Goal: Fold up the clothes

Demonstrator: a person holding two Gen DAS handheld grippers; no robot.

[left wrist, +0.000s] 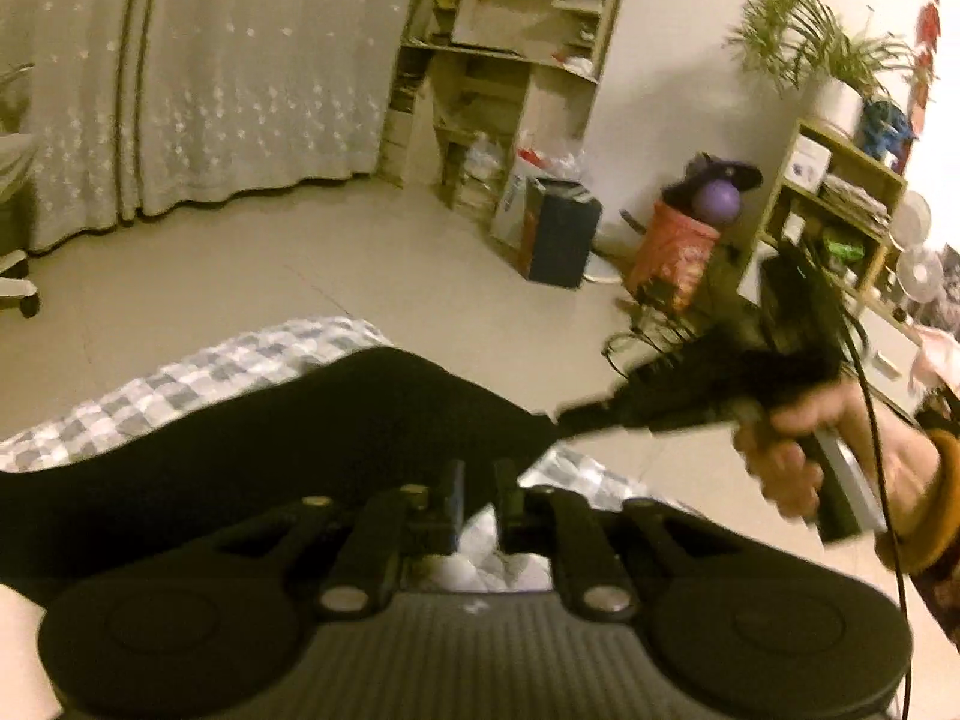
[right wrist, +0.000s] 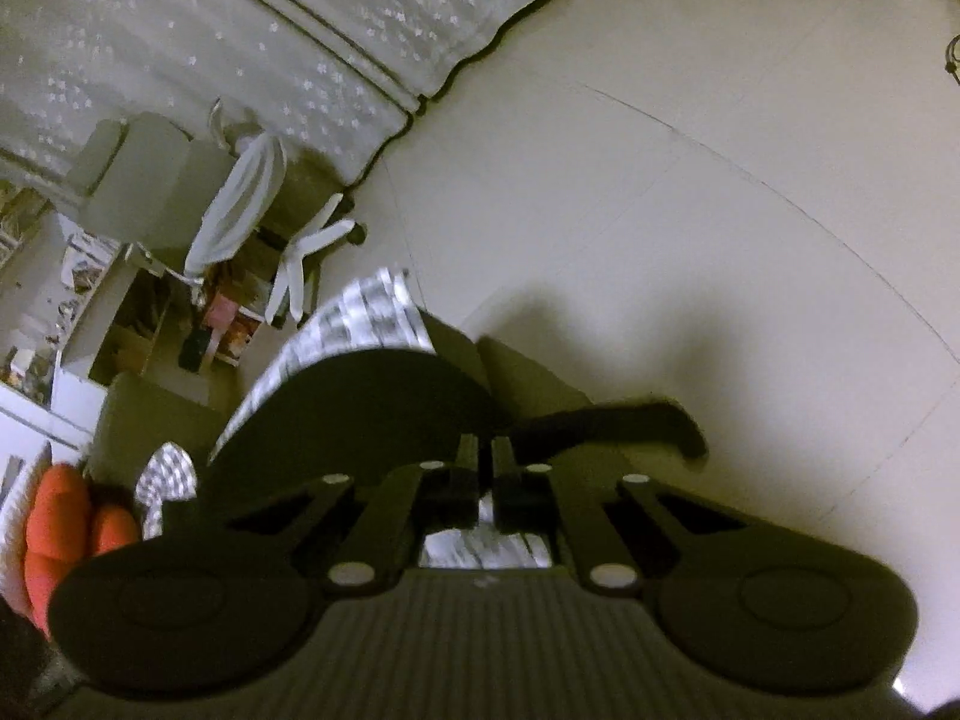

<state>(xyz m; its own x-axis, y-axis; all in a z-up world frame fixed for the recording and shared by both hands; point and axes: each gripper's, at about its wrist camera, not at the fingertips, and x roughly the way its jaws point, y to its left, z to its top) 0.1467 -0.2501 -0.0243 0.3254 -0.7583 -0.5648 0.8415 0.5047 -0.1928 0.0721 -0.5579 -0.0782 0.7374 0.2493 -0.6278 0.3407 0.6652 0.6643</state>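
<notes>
A black garment [left wrist: 288, 420] is held up, stretched over a bed with a grey and white checked cover [left wrist: 198, 372]. My left gripper [left wrist: 480, 480] is shut on the garment's near edge. My right gripper [left wrist: 570, 417], held in a hand at the right, is shut on the garment's right corner and pulls it taut. In the right wrist view the right gripper [right wrist: 486, 456] is shut on the black garment [right wrist: 372, 414], which hangs in front of it over the checked cover [right wrist: 360, 312]. Both views are blurred by motion.
A pale tiled floor [left wrist: 360, 264] lies beyond the bed. A curtain [left wrist: 210, 72], wooden shelves [left wrist: 510, 60], a dark box [left wrist: 561, 240], a red bin [left wrist: 678, 252] and a plant [left wrist: 798, 42] stand along the wall. An office chair [right wrist: 240, 204] and an orange object [right wrist: 60, 522] show on the left.
</notes>
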